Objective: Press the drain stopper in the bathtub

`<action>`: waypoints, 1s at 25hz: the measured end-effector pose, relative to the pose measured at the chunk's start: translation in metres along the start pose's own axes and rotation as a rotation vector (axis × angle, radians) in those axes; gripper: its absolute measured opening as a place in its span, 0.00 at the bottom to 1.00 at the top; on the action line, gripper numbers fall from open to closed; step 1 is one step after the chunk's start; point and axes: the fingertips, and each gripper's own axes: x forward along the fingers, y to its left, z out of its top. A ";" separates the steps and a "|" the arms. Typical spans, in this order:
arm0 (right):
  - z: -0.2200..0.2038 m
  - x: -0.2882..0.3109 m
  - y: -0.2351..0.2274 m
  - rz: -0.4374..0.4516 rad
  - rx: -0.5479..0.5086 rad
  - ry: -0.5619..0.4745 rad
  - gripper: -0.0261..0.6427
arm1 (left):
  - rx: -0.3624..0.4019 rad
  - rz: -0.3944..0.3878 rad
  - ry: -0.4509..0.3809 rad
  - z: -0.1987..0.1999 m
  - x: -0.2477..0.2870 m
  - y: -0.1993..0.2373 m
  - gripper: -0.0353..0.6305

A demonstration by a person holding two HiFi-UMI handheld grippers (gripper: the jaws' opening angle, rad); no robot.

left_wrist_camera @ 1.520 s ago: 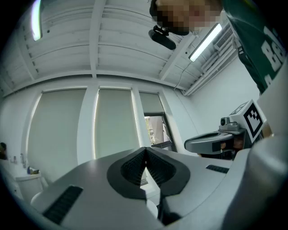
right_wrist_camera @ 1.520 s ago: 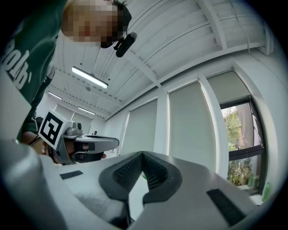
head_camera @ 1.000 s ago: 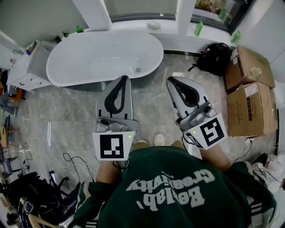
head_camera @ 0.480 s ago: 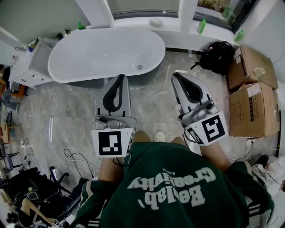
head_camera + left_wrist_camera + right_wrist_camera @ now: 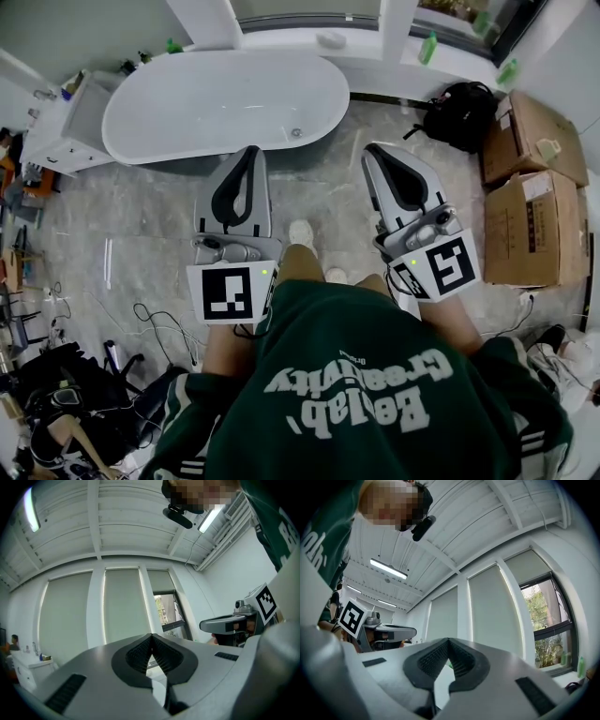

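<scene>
With jaws closed and empty, the left gripper point(image 5: 251, 151) and right gripper point(image 5: 371, 150) sit short of the bathtub point(image 5: 141, 141), so a hasty reach may miss its small drain stopper point(image 5: 296, 133).

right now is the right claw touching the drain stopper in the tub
Apart. The head view shows the right claw over the floor outside the bathtub, clear of the drain stopper inside.

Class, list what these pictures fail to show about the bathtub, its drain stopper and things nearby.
Drain stopper, head view: too small to tell whether it is up or pressed down.
Bathtub: the left gripper and right gripper fill the lower part of their own views and hide it.
Green bottle on the ledge, head view: too small to read.
</scene>
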 end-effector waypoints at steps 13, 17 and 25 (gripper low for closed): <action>-0.018 0.035 -0.011 -0.004 -0.009 0.018 0.06 | 0.015 -0.025 -0.012 -0.015 0.035 0.020 0.07; -0.024 0.056 -0.027 -0.027 -0.028 0.016 0.06 | 0.016 -0.037 -0.034 -0.022 0.065 0.032 0.07; -0.033 0.105 -0.062 -0.026 -0.038 0.040 0.06 | 0.009 -0.037 -0.038 -0.028 0.123 0.061 0.07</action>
